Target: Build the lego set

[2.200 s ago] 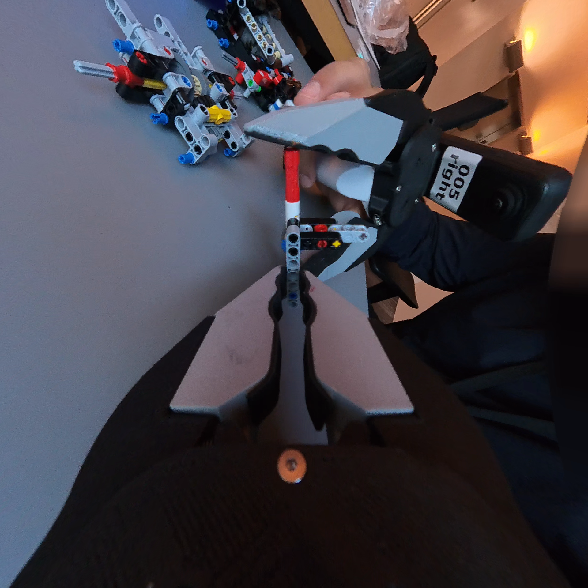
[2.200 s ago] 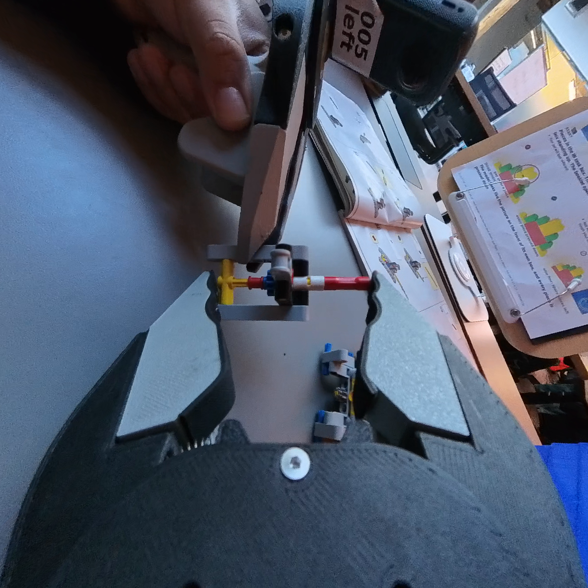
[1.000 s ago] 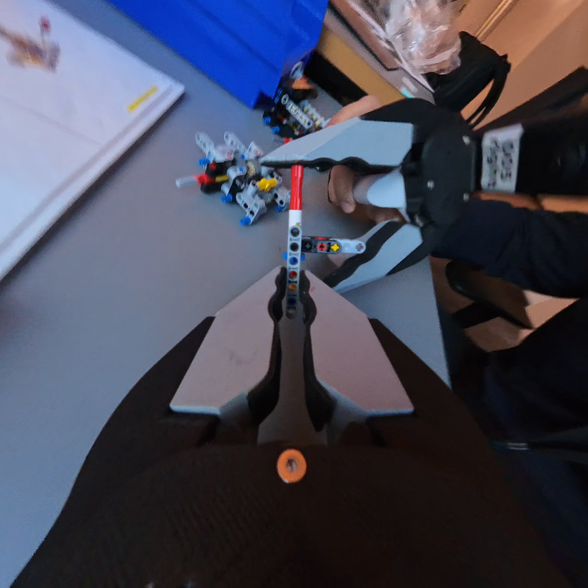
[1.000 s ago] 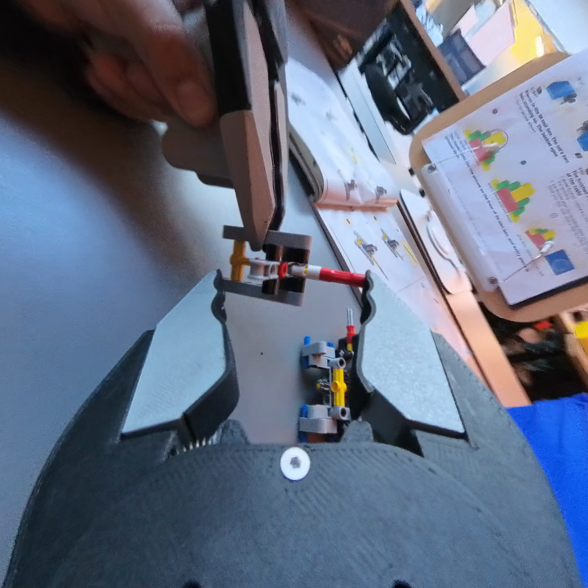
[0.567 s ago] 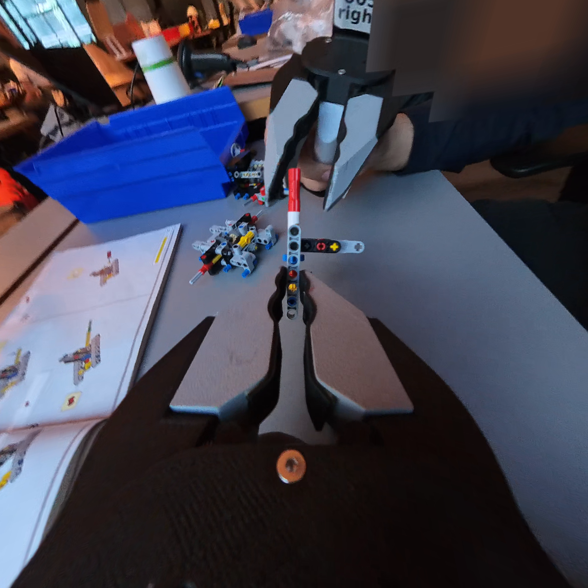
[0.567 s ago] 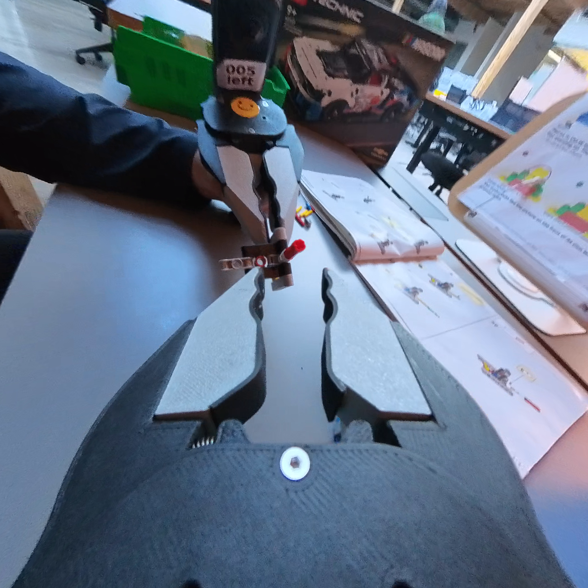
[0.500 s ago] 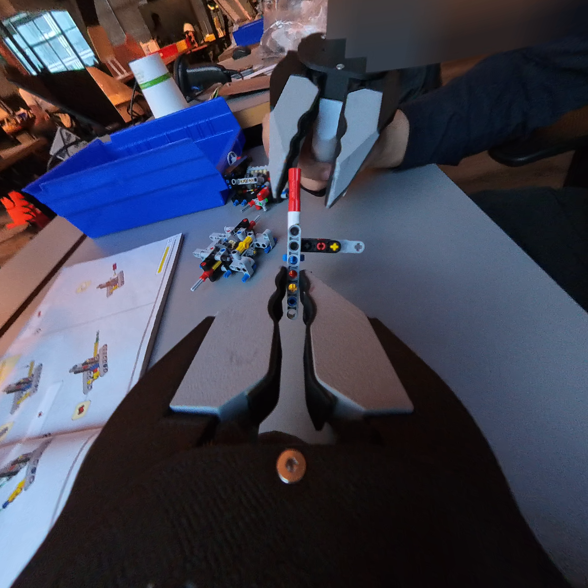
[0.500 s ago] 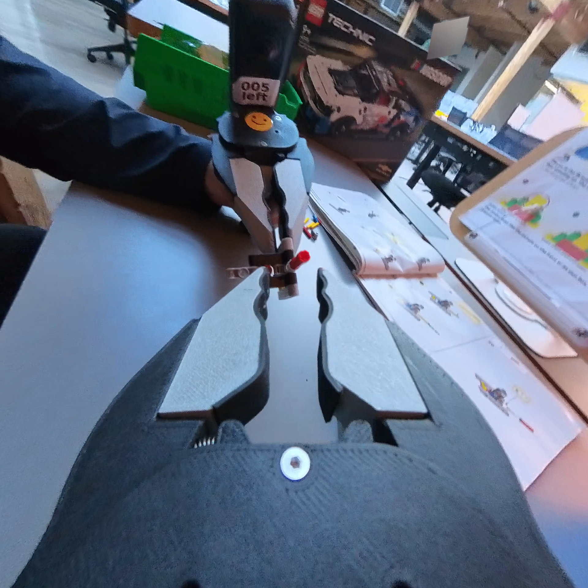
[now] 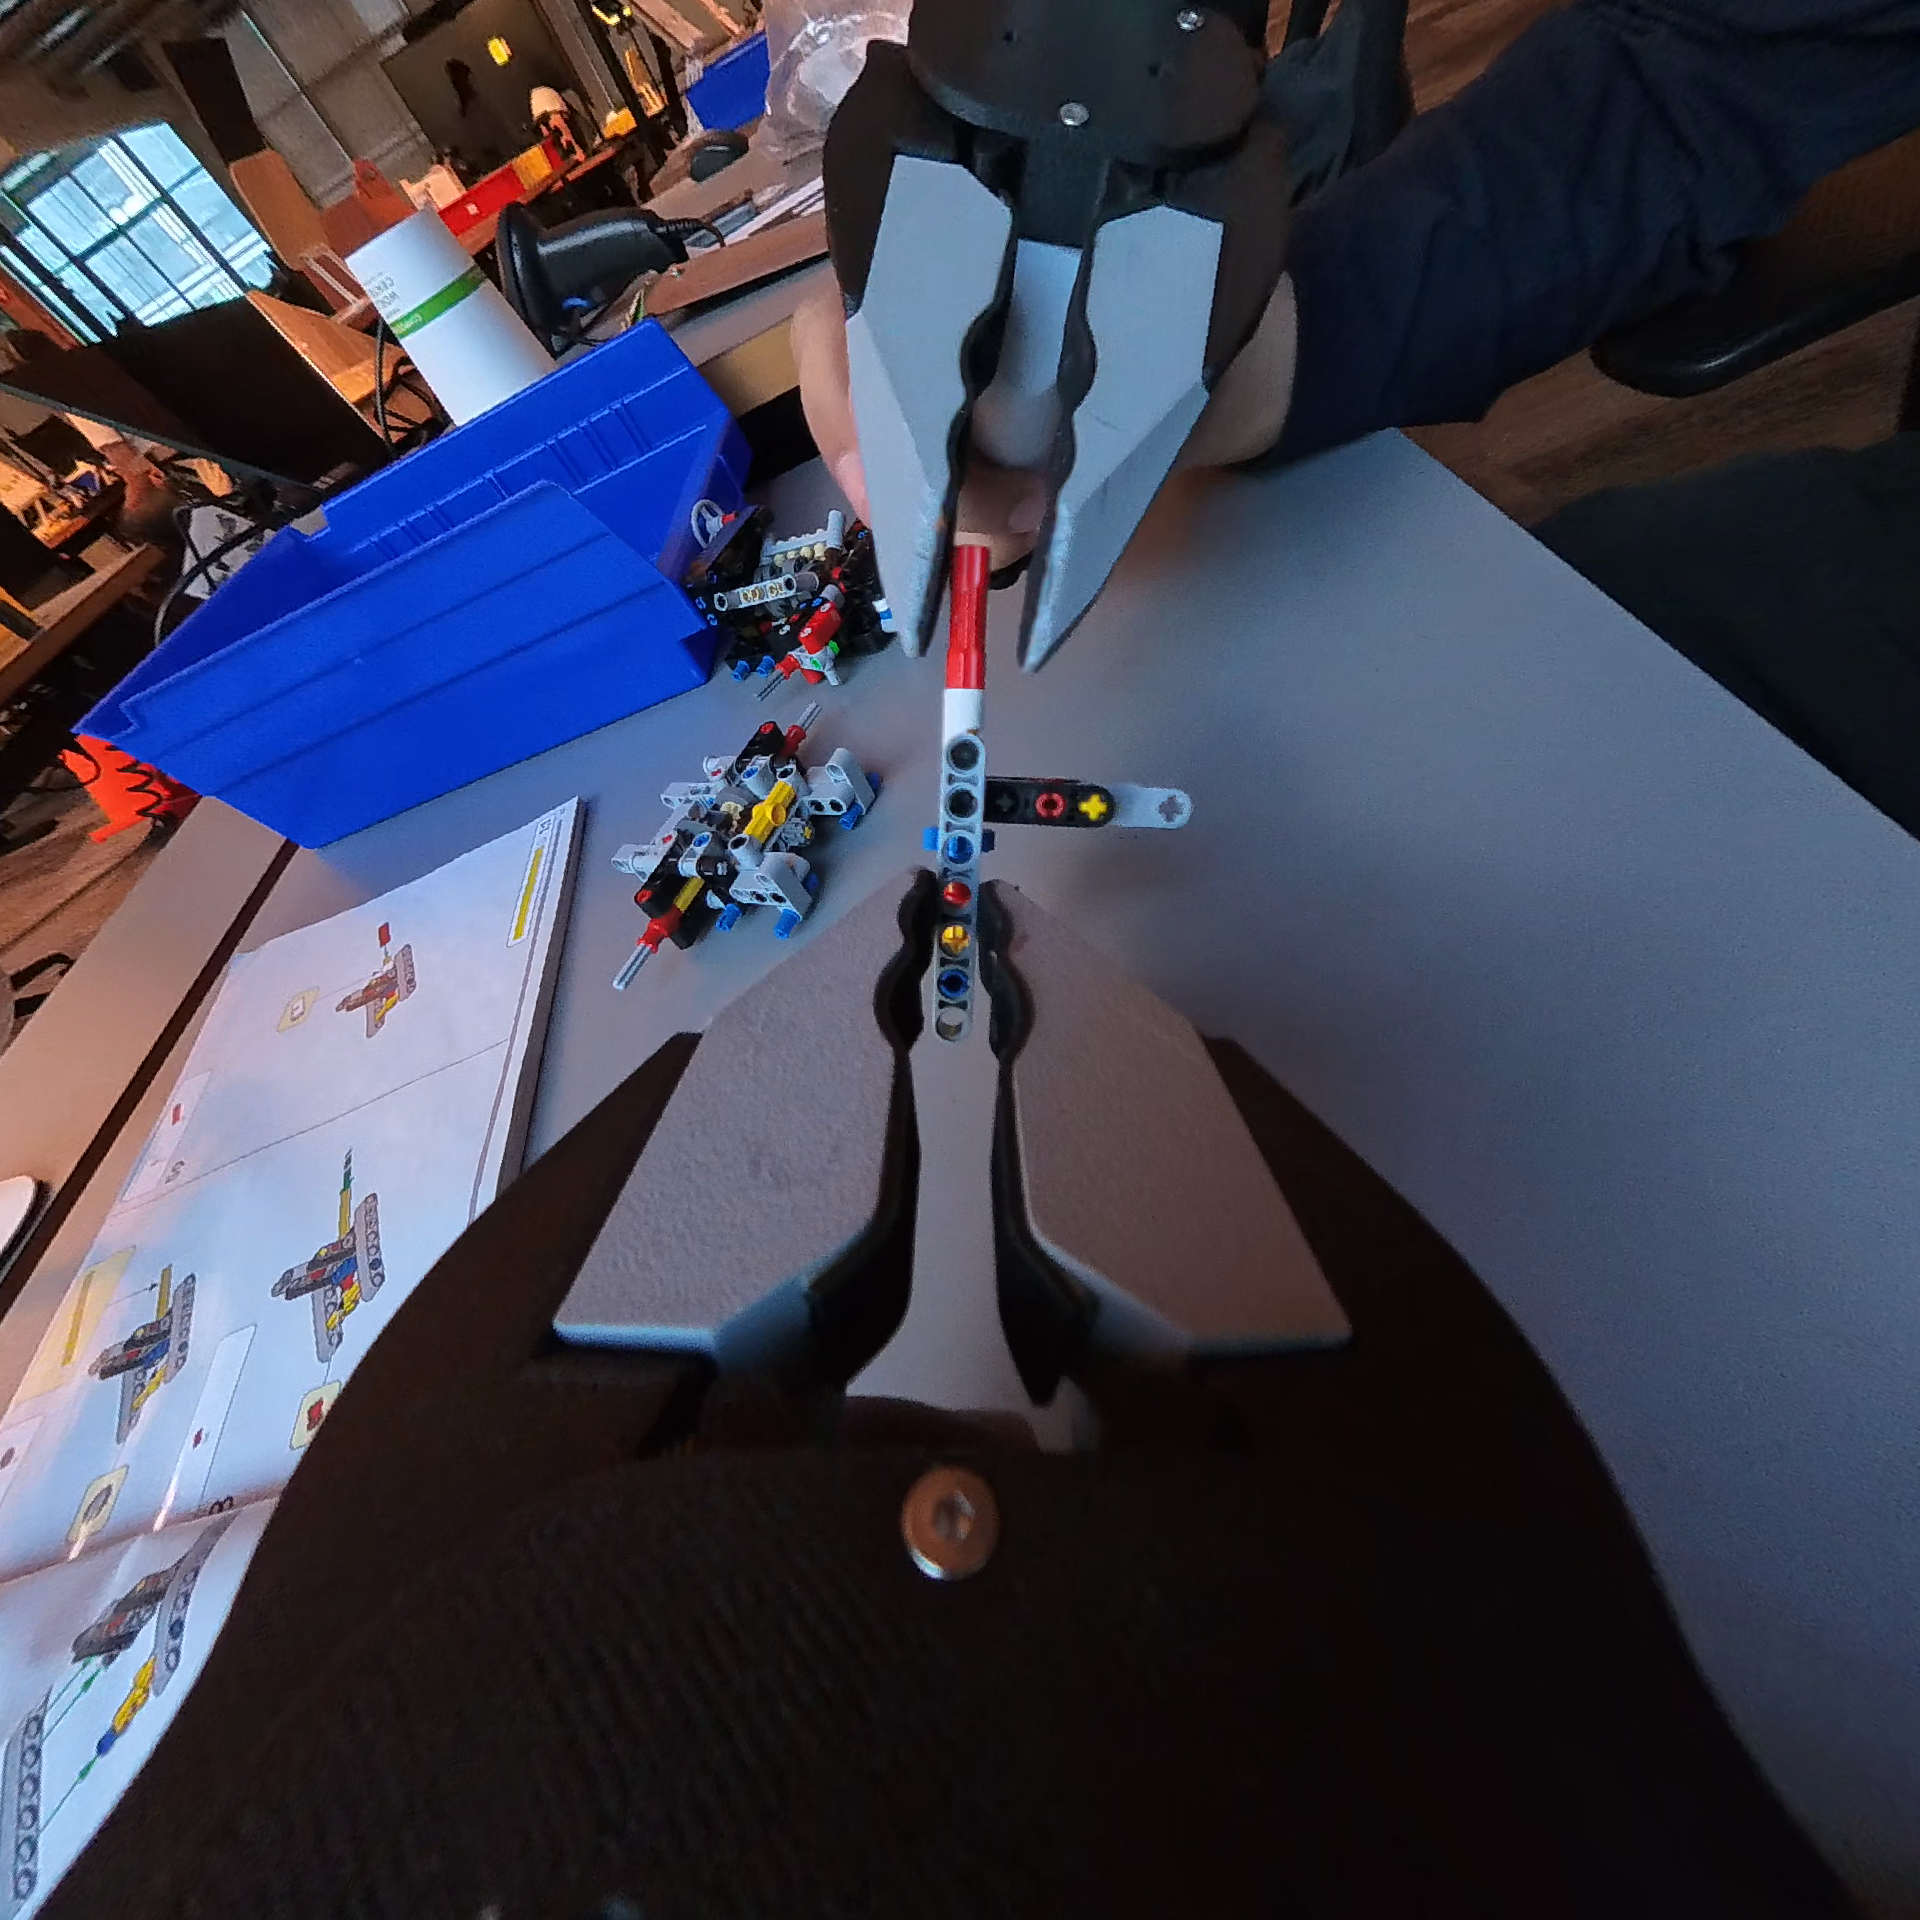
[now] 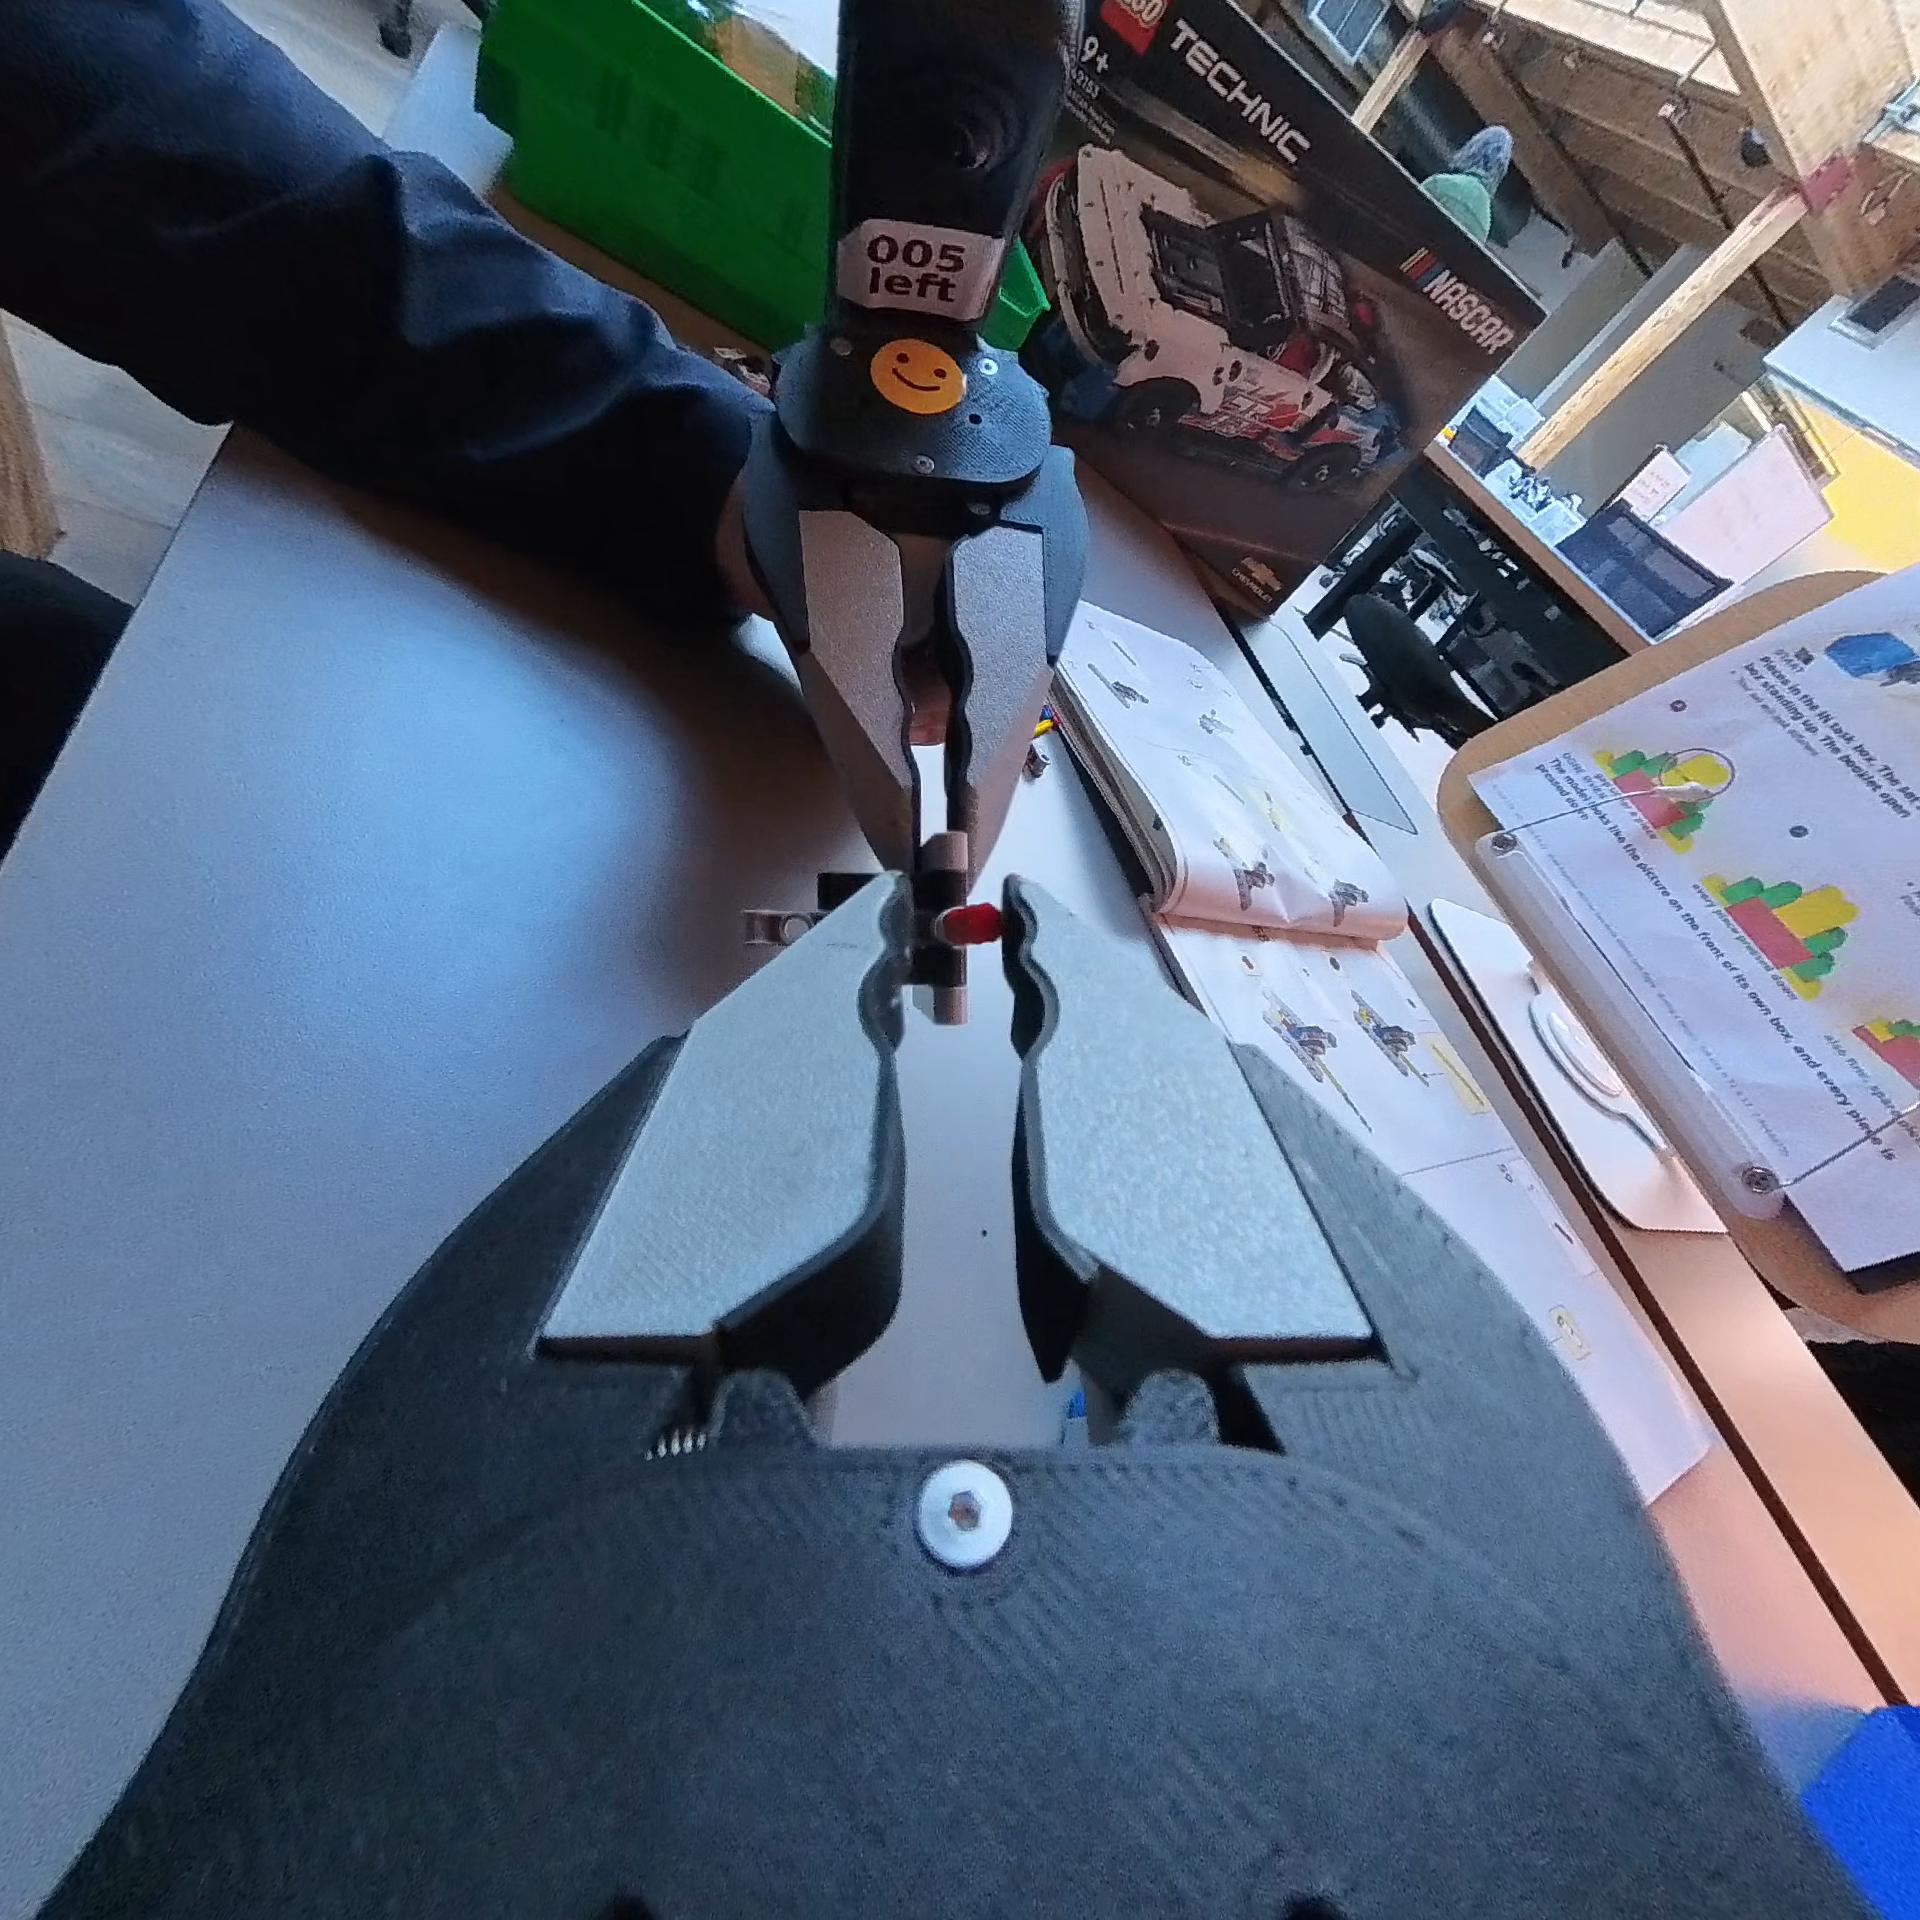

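Two tools: they face each other over the grey desk [image 9: 1455,727], each held by a person in a dark sleeve.
Left tool [image 9: 954,956]: narrow, its two fingers closed on the lower end of a grey strip with holes [image 9: 956,862], pads against both of its sides.
Grey strip: it sticks forward out of the left tool, clear of the desk top; blue, red and yellow pegs sit in its holes.
Side arm [image 9: 1081,805]: a short black and grey piece that juts to the right from the strip, with a red ring and a yellow cross in it.
Red and white rod [image 9: 966,634]: it runs on from the far end of the strip, its red end lying between the fingers of the right tool.
Right tool [image 10: 951,925]: partly closed, a narrow gap between its fingers. The red end of the rod [image 10: 966,920] lies in that gap; in the left wrist view there is space on both sides of the rod, so it does not look gripped.
Loose model [image 9: 743,831]: a small grey, black and yellow brick build lying on the desk left of the strip, well apart from both tools.
Second pile [image 9: 800,603]: more small parts at the foot of a blue bin [image 9: 416,634].
Booklets: an open instruction booklet [image 9: 343,1091] lies left of the left tool; another [image 10: 1205,790] lies right of the right tool.
Toy box [image 10: 1247,301]: a dark box with a white car on it, at the far end of the desk, beside a green bin [image 10: 644,177].
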Available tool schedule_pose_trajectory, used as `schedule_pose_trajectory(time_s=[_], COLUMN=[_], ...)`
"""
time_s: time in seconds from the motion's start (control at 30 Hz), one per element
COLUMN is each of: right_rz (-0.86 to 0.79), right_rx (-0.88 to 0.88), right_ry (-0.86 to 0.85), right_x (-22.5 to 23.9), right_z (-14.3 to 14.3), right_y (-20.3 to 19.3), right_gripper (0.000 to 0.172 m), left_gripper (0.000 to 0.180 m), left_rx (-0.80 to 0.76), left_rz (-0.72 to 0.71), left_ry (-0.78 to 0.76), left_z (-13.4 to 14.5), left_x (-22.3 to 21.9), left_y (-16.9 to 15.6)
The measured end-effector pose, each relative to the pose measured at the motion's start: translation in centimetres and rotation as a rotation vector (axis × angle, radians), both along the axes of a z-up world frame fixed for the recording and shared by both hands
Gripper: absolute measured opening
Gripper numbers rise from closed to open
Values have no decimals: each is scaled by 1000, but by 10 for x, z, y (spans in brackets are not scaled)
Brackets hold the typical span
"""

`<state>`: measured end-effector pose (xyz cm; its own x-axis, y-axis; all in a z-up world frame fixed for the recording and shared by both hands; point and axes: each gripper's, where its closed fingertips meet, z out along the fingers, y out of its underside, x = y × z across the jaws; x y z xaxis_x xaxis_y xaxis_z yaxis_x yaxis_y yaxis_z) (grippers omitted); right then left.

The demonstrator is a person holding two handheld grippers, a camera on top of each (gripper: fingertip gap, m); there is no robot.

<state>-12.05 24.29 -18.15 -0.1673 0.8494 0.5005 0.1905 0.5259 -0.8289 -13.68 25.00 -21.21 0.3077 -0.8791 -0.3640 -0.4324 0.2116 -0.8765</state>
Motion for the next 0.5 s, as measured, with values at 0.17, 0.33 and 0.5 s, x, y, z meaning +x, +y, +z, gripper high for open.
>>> schedule_pose_trajectory(time_s=[0.17,0.33,0.5], right_rz=[-51,-168,-309], right_rx=[-20,-330,-616], right_ry=[4,48,84], right_x=[-2,-5,5], right_z=[0,11,5], right_y=[11,49,97], right_gripper=[7,8,13], left_gripper=[4,5,4], left_rx=[-29,-664,-1152], left_rz=[39,172,201], left_ry=[-33,-404,-786], left_z=[3,11,9], left_x=[0,4,10], left_y=[5,29,40])
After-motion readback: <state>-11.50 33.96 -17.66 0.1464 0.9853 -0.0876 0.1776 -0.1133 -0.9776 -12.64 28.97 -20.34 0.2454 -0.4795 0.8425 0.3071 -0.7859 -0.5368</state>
